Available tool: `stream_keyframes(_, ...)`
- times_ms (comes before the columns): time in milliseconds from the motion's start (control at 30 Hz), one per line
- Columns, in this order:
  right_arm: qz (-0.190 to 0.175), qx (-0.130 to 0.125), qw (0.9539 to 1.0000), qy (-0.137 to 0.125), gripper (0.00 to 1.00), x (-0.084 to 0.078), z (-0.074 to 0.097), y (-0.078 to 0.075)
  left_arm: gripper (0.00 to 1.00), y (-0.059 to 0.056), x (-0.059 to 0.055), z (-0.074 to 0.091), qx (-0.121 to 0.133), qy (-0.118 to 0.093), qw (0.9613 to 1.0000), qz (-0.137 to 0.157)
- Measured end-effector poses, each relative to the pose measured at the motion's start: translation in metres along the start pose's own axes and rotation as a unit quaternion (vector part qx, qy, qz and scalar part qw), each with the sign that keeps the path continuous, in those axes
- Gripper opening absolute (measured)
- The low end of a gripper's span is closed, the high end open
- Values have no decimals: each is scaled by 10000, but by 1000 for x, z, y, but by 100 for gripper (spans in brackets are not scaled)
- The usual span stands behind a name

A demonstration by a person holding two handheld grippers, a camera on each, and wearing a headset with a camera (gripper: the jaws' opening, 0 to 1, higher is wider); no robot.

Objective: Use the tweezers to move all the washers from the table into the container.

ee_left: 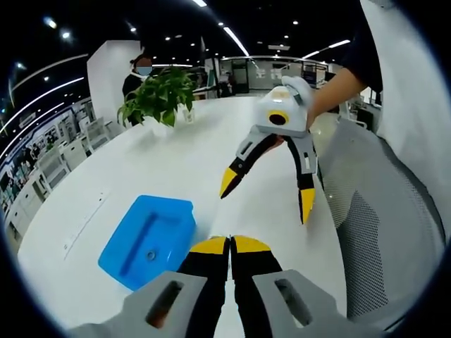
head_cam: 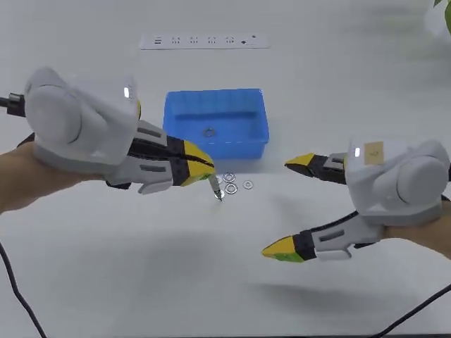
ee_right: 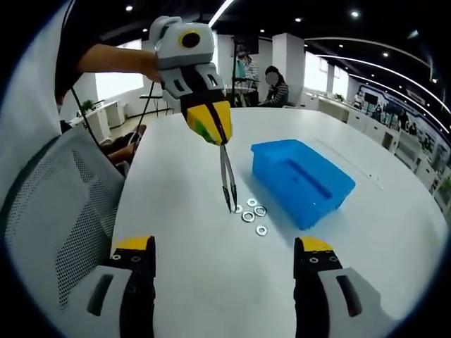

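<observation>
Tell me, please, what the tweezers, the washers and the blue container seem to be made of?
Tweezers: probably steel; thin, silvery, reflective. Washers: likely metal too; small bright grey rings with a shine. Container: seemingly plastic; uniform blue, smooth, slightly glossy walls.

One bin (head_cam: 246, 144) holds one washer (head_cam: 208, 132). At its 6 o'clock on the table (head_cam: 141, 282) lie four washers (ee_right: 248, 217), perhaps a fifth at the tips of the one pair of tweezers (ee_right: 227, 176). Two grippers: left gripper (head_cam: 208, 167), right gripper (head_cam: 277, 207). One power strip (head_cam: 204, 42) at the bin's 12 o'clock. One plant (ee_left: 158, 95).
</observation>
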State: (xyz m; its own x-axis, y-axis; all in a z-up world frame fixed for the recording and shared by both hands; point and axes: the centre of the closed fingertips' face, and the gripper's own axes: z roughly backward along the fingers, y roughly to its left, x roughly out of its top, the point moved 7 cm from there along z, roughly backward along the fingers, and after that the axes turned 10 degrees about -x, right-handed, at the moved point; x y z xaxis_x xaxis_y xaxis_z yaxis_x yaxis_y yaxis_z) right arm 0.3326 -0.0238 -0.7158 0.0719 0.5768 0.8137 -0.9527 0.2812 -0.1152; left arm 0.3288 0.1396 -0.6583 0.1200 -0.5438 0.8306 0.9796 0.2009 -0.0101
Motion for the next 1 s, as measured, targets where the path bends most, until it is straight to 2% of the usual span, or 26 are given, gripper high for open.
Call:
stream_keyframes(167,77,162,9998,-44,68,9,-13,-3,4,1,0,0,-75,-19,10000,12)
stream_keyframes(400,265,452,9986,-101,47,19,-32,-7,4,3,-1,-1,-148,-71,9998,70)
stream_keyframes(733,371,890,9953,-110,34,29,-59,-4,4,5,1,-2,-225,-78,9997,60)
stream_keyframes(1000,471,1162,9919,-201,24,37,-70,-1,4,6,2,-4,-289,-73,9995,47)
